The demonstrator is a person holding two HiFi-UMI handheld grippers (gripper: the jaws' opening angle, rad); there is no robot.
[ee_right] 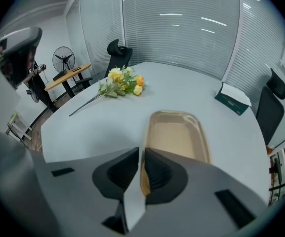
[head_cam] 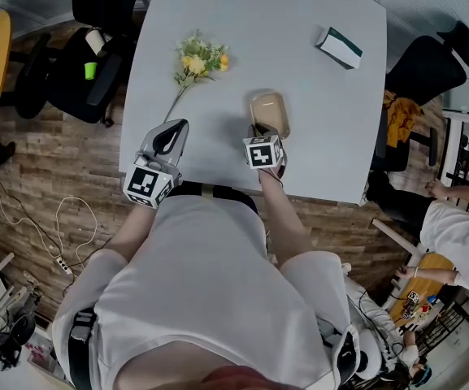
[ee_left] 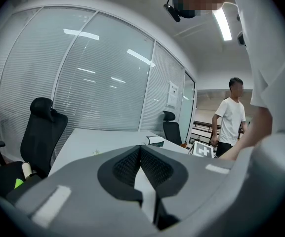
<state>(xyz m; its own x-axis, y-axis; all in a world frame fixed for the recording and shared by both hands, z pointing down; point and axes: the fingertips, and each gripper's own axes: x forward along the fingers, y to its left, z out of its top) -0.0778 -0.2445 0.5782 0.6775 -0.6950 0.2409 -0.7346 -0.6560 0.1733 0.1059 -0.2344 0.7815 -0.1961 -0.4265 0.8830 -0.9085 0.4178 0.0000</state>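
right gripper view: right gripper pinches tray rim (left gripper clenched, empty).

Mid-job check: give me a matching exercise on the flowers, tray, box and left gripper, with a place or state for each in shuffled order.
Things:
1. flowers
2. tray
3. box
4. left gripper

Places or states:
A. far right part of the table
B. near rim between the jaws of the right gripper
C. jaws together, nothing between them
D. lying on the table, left of the tray

Pairs: 1-D, 2-B, 3-A, 4-C
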